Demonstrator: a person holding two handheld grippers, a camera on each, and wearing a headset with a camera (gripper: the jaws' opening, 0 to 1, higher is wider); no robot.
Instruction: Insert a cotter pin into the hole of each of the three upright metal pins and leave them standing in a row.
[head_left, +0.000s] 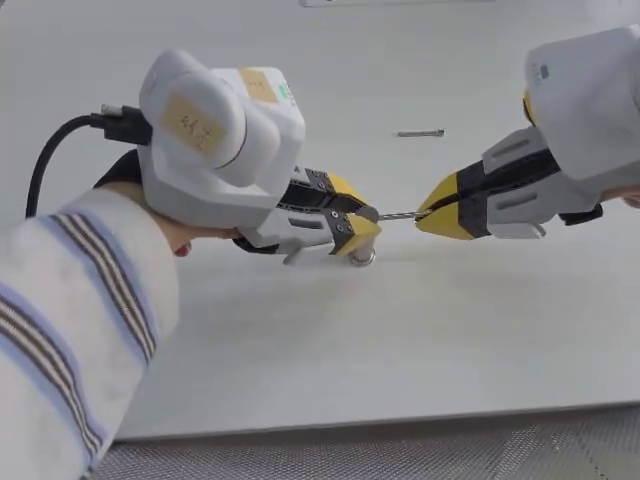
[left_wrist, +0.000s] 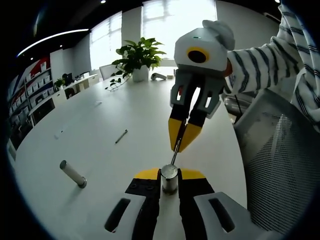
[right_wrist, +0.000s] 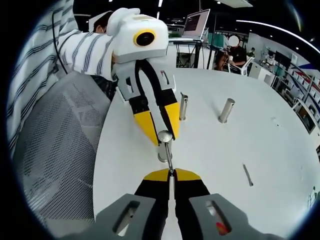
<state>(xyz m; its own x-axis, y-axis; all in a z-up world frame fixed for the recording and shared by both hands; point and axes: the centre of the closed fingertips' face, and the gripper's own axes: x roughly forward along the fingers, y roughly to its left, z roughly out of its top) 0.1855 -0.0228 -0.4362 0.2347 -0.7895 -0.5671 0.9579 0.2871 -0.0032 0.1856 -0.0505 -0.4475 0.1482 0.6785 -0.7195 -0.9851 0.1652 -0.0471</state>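
- On the bench (head_left: 330, 350), left gripper (head_left: 365, 226) is clamped on the upright metal pin (head_left: 362, 257), steadying it.
- Opposite, right gripper (head_left: 424, 213) pinches the cotter pin (head_left: 398, 215) level, tip at its head, seeking the hole.

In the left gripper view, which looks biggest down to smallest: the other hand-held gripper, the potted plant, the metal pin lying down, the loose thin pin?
1. Right hand-held gripper.
2. Potted plant, though it stands far back, so its true size is unsure.
3. Lying metal pin.
4. Loose cotter pin.
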